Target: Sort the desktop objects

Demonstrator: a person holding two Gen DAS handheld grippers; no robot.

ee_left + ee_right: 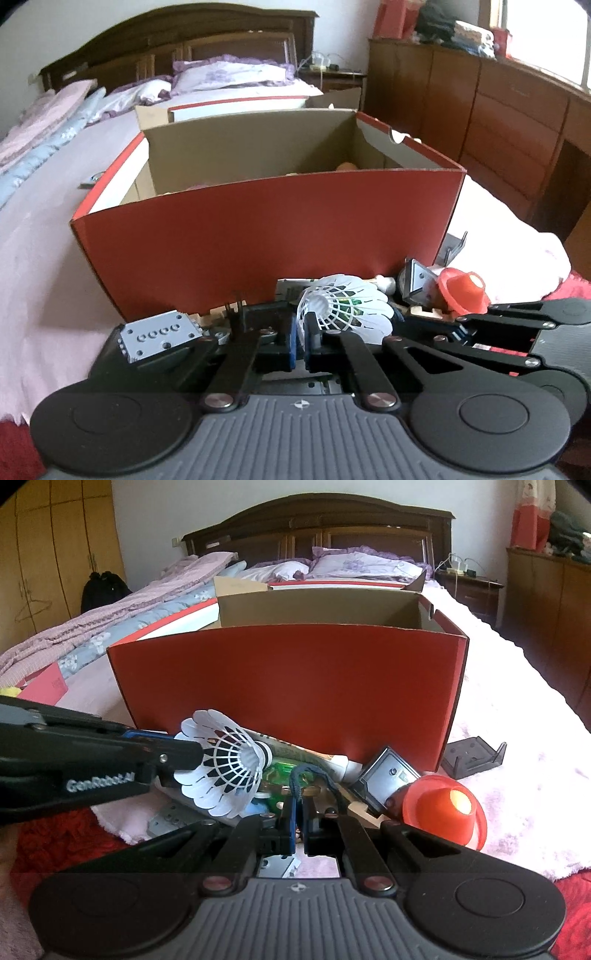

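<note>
A white shuttlecock (343, 306) lies on its side on top of a heap of small objects in front of a red shoe box (266, 229). My left gripper (301, 328) is shut on the rim of its feather skirt. In the right wrist view that gripper (194, 755) comes in from the left, pinching the shuttlecock (225, 768). My right gripper (300, 812) is shut low over the heap. A dark blue cord (295, 775) runs down to its tips; I cannot tell whether it is pinched.
The heap holds an orange-red cap (443, 806), a metal bracket (388, 775), a white tube (332, 760), a green board (280, 771) and a grey perforated plate (159, 336). A black holder (472, 755) lies right of the box (288, 686). All rest on a pink blanket (517, 738).
</note>
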